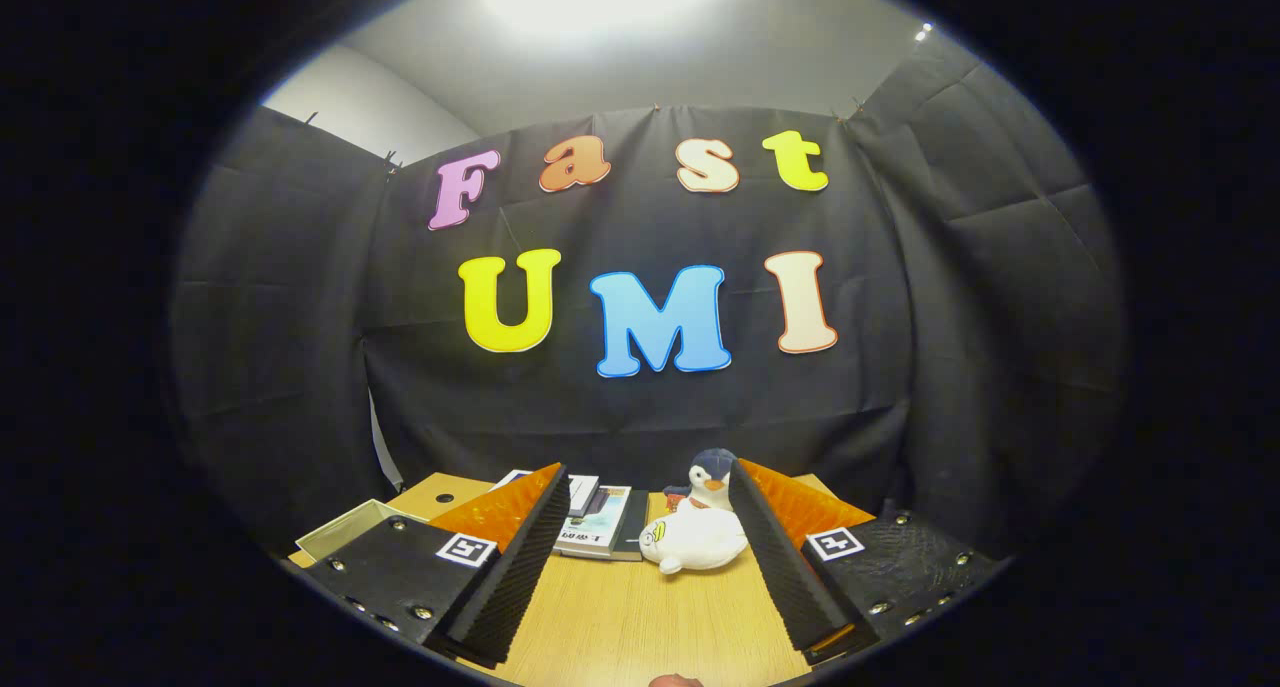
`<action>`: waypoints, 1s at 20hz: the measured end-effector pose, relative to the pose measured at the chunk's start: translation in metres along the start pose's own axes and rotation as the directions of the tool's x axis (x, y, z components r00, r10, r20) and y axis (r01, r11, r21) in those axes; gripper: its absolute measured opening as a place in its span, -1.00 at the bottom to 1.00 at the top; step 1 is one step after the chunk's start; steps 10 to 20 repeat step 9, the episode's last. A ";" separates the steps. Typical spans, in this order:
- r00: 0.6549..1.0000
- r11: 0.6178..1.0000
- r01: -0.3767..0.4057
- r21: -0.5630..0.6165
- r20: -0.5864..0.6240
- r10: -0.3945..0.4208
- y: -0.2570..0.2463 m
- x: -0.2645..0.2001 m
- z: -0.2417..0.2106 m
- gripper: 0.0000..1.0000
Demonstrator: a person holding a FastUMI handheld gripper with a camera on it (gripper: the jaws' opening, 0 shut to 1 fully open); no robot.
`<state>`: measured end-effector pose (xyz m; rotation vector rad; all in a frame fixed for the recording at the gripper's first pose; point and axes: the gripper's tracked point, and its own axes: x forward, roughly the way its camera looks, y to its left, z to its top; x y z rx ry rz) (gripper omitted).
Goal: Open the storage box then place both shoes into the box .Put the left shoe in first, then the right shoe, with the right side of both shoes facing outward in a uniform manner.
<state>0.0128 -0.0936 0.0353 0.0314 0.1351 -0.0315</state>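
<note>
My gripper [648,492] is held level above the wooden table [620,617], its jaws spread wide with nothing between them. The left finger [515,567] and right finger [785,562] are black ribbed pads with orange backs. A pale open box or tray [345,529] lies on the table behind the left finger, partly hidden by it. I cannot tell whether it is the storage box.
A white plush penguin [697,527] lies on the table just ahead of the right finger. Books [598,522] are stacked beyond the fingers, toward the left one. The black cloth wall closes the booth at the back and sides.
</note>
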 end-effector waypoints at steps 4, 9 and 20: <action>0.999 1.000 0.018 0.001 0.045 -0.018 -0.006 0.001 0.018 0.94; 0.998 1.000 0.025 -0.018 0.057 -0.024 -0.006 0.002 0.024 0.95; 0.998 1.000 0.025 -0.018 0.057 -0.024 -0.006 0.002 0.024 0.95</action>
